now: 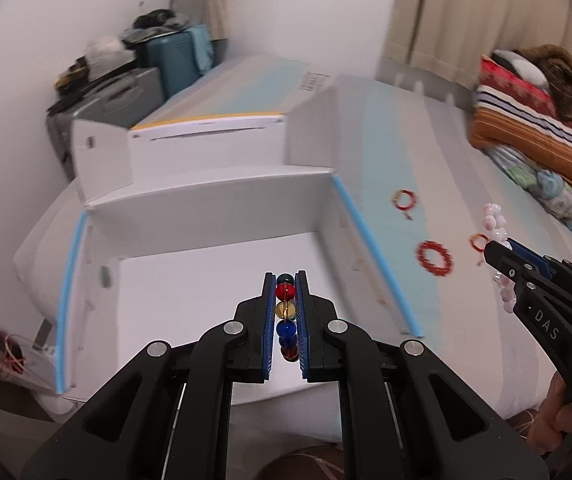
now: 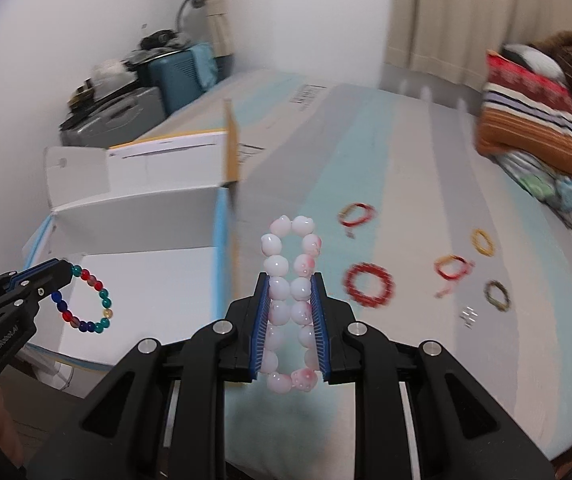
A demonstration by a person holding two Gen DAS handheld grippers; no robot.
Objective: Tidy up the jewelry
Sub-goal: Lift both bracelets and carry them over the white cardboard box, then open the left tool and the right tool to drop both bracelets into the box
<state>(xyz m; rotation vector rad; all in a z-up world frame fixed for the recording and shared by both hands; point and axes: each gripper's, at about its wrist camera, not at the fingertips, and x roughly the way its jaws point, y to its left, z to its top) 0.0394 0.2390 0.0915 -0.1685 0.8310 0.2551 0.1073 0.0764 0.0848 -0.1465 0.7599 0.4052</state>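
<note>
My left gripper is shut on a multicoloured glass-bead bracelet and holds it above the floor of an open white cardboard box. In the right wrist view that bracelet hangs from the left gripper over the box. My right gripper is shut on a pink-and-white bead bracelet, held above the bed just right of the box wall. In the left wrist view the right gripper shows at the right with the pink beads.
Several bracelets lie on the striped bed: a red bead one, thin red ones, a yellow one, a dark one. Folded blankets are at the far right. Suitcases stand by the wall.
</note>
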